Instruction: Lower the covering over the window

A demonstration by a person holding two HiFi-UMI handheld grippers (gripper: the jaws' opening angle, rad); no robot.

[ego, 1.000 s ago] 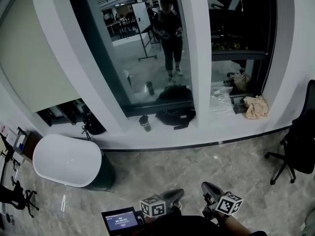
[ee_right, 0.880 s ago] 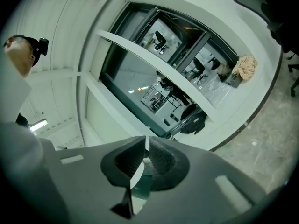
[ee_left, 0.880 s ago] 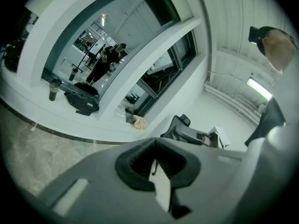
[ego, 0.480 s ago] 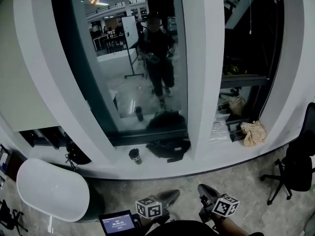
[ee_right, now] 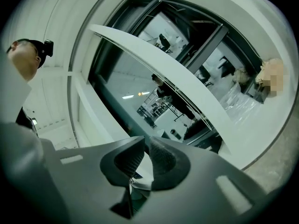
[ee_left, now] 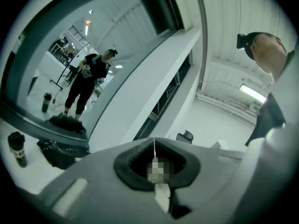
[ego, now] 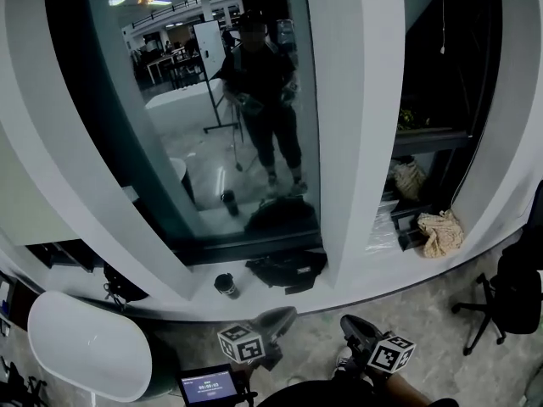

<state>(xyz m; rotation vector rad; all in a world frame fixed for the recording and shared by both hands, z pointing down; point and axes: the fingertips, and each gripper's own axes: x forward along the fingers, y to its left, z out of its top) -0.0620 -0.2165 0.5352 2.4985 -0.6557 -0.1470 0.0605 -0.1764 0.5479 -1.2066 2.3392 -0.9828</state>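
Observation:
Tall dark window panes (ego: 229, 100) stand between white pillars (ego: 348, 125), and the glass mirrors a person holding both grippers. A pale blind (ego: 13, 185) hangs over the window at the far left. A thin cord (ego: 442, 15) hangs in the dark right pane. My left gripper (ego: 284, 316) is low in the head view, pointing at the sill; its jaws meet (ee_left: 155, 148) with nothing in them. My right gripper (ego: 352, 325) is beside it. Its jaws (ee_right: 145, 148) have just been opening and stand a narrow gap apart, holding nothing.
On the sill are a dark cup (ego: 225, 285), a black bag (ego: 284, 270), clear plastic (ego: 386, 227) and a beige cloth (ego: 441, 231). A black office chair (ego: 513, 295) stands right, a white oval table (ego: 89, 354) left. A small lit screen (ego: 208, 386) sits below the left gripper.
The window has drawn nearer and fills more of the head view. Sill, cup and bag have slid down, the white table left. The left gripper's cube has shifted left and slightly up.

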